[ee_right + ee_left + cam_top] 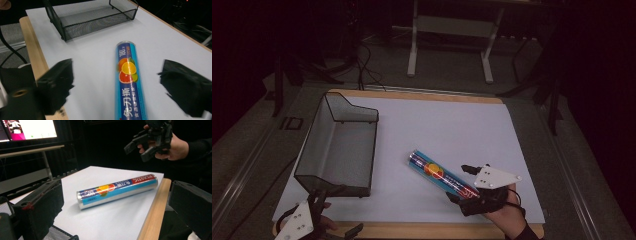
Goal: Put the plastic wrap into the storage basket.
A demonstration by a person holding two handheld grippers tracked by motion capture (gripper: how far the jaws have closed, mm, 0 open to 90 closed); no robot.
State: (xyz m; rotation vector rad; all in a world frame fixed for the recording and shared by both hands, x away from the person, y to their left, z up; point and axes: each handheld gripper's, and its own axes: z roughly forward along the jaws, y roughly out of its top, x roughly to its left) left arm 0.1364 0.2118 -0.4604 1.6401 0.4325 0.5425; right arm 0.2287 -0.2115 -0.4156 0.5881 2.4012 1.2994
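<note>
A blue roll of plastic wrap (442,175) with orange fruit pictures and a red end lies slantwise on the white sheet (452,130). My right gripper (460,183) hovers over its near, red end, jaws open on either side of the roll (128,82) without touching it. In the left gripper view the roll (117,190) lies ahead, with the right gripper (140,147) raised above its far end. My left gripper (329,212) stands open at the table's front left corner, close to the near wall of the black mesh tray (339,145).
The mesh tray (92,18) is empty and takes up the left side of the sheet. A wooden table edge (422,231) runs along the front. Beyond the table stand a white frame (452,30) and cables on the floor.
</note>
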